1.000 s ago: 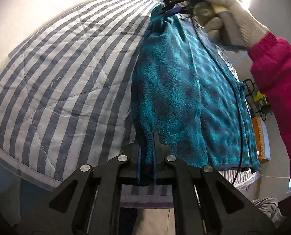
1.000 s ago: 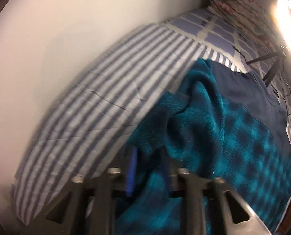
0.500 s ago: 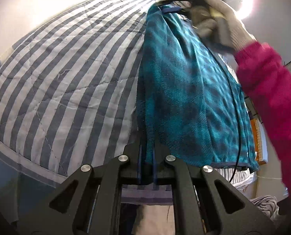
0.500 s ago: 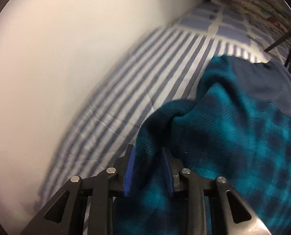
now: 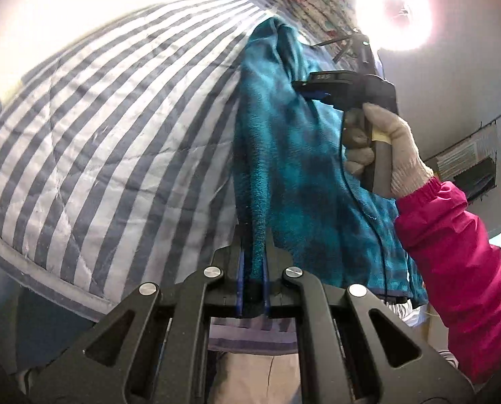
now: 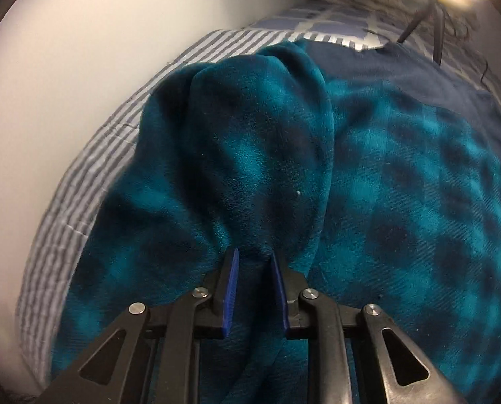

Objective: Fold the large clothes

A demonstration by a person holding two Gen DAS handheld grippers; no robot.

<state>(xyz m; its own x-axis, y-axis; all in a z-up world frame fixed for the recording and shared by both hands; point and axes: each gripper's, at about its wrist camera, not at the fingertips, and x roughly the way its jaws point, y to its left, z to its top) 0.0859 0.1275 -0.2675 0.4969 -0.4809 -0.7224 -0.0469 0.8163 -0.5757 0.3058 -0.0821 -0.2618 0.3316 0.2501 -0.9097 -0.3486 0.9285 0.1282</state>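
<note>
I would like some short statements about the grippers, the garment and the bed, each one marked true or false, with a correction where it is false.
1. The left gripper is shut on the teal plaid fleece garment. True.
2. The right gripper is open and holds nothing. False: a bunch of the fleece sits pinched between its blue fingers.
3. The garment lies over a striped quilt. True.
4. The quilt's stripes are red and yellow. False: they are grey-blue and white.
5. The hand on the right gripper is bare. False: it wears a light knitted glove, with a pink sleeve behind it.
</note>
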